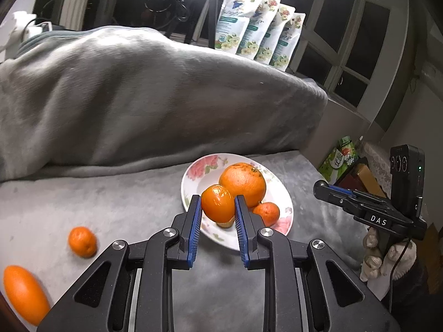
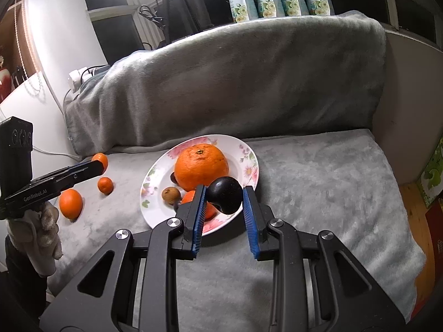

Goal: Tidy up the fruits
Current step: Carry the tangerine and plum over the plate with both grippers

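My left gripper (image 1: 217, 204) is clamped on a small glossy orange citrus fruit (image 1: 218, 203), blue pads pressing both sides, held just above the near-left rim of the white floral-print ceramic plate (image 1: 193, 171).

My right gripper (image 2: 224, 197) is clamped on a dark, nearly black, rounded fruit (image 2: 224, 198), over the near rim of the same plate (image 2: 249, 155). Left pad clearly in contact; right pad looks touching, hard to be sure at the edge.

On the plate: one large round orange (image 2: 201, 166) in the middle, a small mandarin (image 1: 266, 213) near its front edge, a small brown round fruit (image 2: 170, 195) on the left side, mostly hidden behind my fingers in the left view.

Off the plate, on the grey plush blanket (image 2: 318, 171), left of the plate: a small mandarin (image 1: 82, 242), an elongated orange fruit (image 1: 26, 293) nearer the edge, and one more orange piece (image 2: 100, 159) partly hidden behind the left gripper's tip in the right view.

Both hands in white knit gloves (image 1: 384, 254). Behind the plate a folded grey blanket heap (image 1: 152, 88); four floral printed pouches (image 1: 260, 25) stand on the windowsill.
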A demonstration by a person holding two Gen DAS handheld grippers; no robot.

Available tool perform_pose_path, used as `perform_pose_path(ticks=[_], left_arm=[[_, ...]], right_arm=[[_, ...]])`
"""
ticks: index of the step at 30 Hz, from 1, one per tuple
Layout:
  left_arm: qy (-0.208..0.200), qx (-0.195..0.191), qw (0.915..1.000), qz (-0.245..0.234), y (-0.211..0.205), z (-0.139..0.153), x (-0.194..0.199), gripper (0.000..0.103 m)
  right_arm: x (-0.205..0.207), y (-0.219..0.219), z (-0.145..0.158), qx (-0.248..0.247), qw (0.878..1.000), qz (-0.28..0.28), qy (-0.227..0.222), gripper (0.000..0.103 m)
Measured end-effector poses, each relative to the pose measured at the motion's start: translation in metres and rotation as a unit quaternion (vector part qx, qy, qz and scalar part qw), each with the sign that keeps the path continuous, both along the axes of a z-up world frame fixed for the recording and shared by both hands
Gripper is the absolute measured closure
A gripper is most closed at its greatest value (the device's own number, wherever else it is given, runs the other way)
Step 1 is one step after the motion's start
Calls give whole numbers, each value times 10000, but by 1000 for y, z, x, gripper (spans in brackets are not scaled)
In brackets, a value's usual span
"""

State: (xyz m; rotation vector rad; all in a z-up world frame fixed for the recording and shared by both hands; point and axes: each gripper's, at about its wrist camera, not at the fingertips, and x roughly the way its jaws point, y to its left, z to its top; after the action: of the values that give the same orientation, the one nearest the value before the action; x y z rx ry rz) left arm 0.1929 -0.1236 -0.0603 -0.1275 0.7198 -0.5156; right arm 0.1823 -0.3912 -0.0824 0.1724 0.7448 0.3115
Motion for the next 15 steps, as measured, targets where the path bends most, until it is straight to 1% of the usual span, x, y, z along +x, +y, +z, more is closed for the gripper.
perform_pose_path(ticks=[7, 15], left_arm=[[23, 159, 9998, -130, -14, -6, 12, 81], [122, 308, 9994, -111, -17, -16, 30, 81]], right_arm=[[11, -1, -5, -52, 10000, -26, 48, 75], [23, -1, -16, -57, 9998, -43, 176, 75]])
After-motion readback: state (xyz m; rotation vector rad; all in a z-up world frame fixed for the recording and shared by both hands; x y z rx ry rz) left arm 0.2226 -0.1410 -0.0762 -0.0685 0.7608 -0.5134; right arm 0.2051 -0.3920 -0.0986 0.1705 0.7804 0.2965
